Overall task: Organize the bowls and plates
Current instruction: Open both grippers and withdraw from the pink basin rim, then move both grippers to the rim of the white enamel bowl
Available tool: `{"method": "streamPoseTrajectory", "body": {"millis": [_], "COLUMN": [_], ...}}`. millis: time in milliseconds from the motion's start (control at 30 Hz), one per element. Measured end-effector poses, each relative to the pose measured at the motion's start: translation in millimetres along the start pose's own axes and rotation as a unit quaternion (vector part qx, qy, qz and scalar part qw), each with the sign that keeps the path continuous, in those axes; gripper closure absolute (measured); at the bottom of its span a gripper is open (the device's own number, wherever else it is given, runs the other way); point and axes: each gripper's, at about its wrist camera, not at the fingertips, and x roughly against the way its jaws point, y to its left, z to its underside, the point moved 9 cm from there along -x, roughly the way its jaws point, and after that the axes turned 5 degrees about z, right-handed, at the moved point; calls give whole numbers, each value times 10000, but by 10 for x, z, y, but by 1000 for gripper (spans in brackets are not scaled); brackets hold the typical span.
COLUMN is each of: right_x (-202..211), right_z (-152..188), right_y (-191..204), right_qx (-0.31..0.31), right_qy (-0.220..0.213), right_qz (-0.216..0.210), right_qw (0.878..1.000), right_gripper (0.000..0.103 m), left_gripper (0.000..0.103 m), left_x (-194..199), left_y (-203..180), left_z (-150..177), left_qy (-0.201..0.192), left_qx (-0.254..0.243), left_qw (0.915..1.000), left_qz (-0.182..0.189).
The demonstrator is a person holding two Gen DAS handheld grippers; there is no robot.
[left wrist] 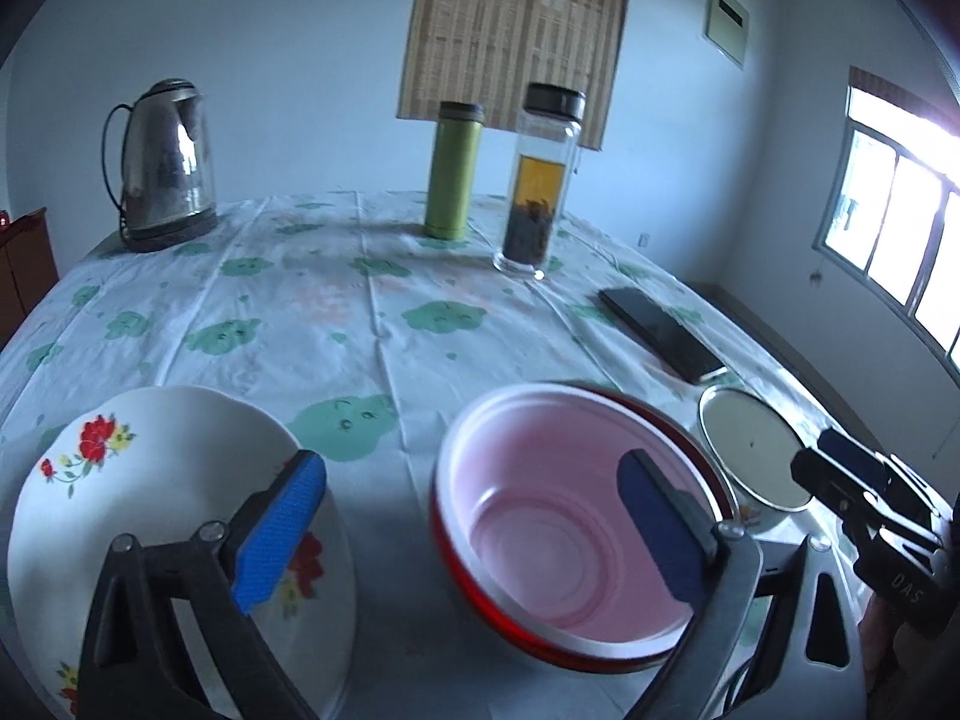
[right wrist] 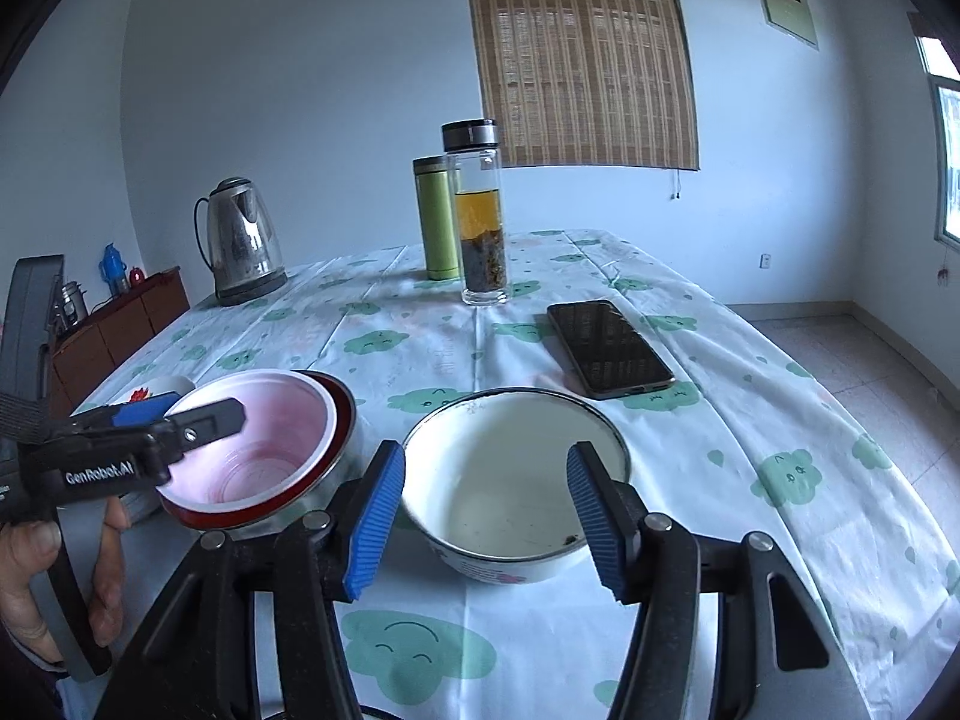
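Note:
A white plate with red flowers (left wrist: 150,510) lies at the near left of the table. Beside it, a pink bowl (left wrist: 576,516) sits nested in a red-rimmed bowl (right wrist: 342,414). My left gripper (left wrist: 468,531) is open wide. One blue pad hangs over the plate and the other over the pink bowl's inside, gripping nothing. Further right stands a white enamel bowl (right wrist: 504,480). My right gripper (right wrist: 486,522) is open just in front of it, its pads at the bowl's two sides and not pressing. From the left wrist view, the right gripper (left wrist: 828,456) reaches the white bowl (left wrist: 750,456) at its right rim.
On the far half of the table stand a steel kettle (right wrist: 240,246), a green flask (right wrist: 438,222) and a glass tea bottle (right wrist: 480,216). A black phone (right wrist: 606,348) lies behind the white bowl. The table edge (right wrist: 840,420) drops off right. A person's hand (right wrist: 36,576) holds the left gripper.

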Motion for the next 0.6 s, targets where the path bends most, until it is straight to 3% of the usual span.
{"method": "streamPoseTrajectory", "body": {"millis": [267,500,600], "right_x": [-47,-117,-158], "right_z": [36,55,64], "right_y": [-199,-478,-526], "right_qx": [-14,-93,-146], "right_qy": [191,355,423], "right_qz": [264,447,414], "right_qw": [9995,9983,9981], "right_gripper": [45,45,50], "left_gripper": [5,5,13], "left_x": [88,317,251], "left_y": [-62,-521,-794], "left_z": [-48,-268,-322], "left_qy": [80,51,204], "left_qx": [-229,-678,-850], "left_qw": [9988,9971,9961], "left_qz": [-429,-348,-138]}}
